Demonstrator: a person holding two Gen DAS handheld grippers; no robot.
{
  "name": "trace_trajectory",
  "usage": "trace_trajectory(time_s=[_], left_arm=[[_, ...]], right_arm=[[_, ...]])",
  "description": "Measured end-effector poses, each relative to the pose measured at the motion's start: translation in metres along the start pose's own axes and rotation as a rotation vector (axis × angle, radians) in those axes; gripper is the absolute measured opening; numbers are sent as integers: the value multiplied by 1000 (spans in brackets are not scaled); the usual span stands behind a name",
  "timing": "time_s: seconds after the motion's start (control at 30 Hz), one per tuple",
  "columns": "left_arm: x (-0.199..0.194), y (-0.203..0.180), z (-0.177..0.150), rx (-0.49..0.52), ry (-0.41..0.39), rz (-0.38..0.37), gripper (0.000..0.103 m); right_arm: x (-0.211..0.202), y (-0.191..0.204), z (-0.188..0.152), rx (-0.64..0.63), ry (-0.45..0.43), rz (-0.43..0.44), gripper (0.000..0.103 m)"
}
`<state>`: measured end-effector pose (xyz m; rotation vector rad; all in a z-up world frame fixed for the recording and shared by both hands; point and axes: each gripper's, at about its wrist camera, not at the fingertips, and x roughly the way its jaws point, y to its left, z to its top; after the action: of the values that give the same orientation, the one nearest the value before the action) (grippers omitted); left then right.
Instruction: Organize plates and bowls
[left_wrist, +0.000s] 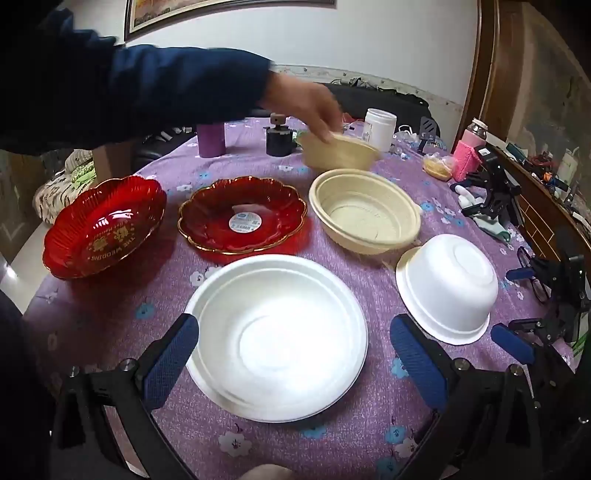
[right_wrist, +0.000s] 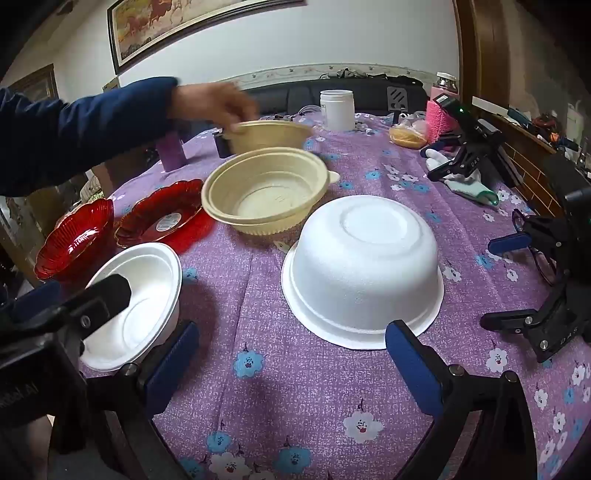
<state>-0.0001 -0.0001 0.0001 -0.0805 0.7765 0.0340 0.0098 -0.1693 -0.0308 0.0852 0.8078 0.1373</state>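
Note:
My left gripper is open, its blue fingers either side of an upright white foam bowl, not gripping it. My right gripper is open and empty, just in front of an upside-down white foam bowl. The upright foam bowl also shows in the right wrist view. A beige bowl stands upright behind them. A bare hand in a blue sleeve holds a second beige bowl above the table. Two red plates lie at the left.
The round table has a purple flowered cloth. At the back stand a white jar, a purple cup, a dark jar and a pink bottle. Spare black grippers, glasses and a glove lie at the right edge.

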Motion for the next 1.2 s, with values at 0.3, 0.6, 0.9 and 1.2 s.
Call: trace_trajectory(time_s=[0.3,0.6,0.9,1.2], left_arm=[[4,-3,-9,-8,25,1,103],[6,4,-5,-18,52,-6,103],[-1,15,-7,-40,51,-15,103],[-5,39,-12,-86,59,-29,103]], right_arm=[[0,0,-1,-3,0,-3,102],[-1,1,1,-6,2,-2,102],[-6,5,-2,-2,5,-9,102],[-15,18,-2,-36,-10,-26,102]])
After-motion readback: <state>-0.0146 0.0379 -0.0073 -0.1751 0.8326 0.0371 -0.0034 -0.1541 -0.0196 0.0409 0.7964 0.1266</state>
